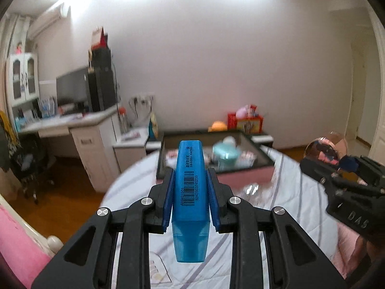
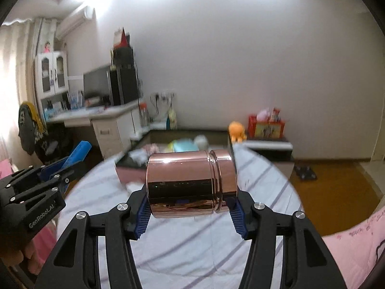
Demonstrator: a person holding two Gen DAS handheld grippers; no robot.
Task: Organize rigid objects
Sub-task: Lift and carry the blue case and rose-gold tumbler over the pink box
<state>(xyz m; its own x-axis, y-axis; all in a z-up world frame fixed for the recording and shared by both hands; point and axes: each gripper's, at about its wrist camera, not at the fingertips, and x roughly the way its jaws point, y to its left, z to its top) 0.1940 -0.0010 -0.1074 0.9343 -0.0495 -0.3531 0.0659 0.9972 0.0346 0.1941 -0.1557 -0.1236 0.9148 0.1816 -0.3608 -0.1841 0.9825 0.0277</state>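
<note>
The left gripper [image 1: 190,180] is clamped on a blue highlighter marker [image 1: 190,192], which points toward twelve o'clock. The right gripper [image 2: 190,200] grips a rose-gold metal canister [image 2: 190,185] lying crosswise, lid at three o'clock. Below both lies a striped bedsheet [image 2: 192,248]. Beyond, at twelve o'clock, a black tray [image 1: 262,156] holds blurred items, a teal container [image 1: 225,155] among them.

Home bedroom: bed [image 2: 192,248], desk [image 1: 69,122], wall air conditioner [image 2: 72,20].
</note>
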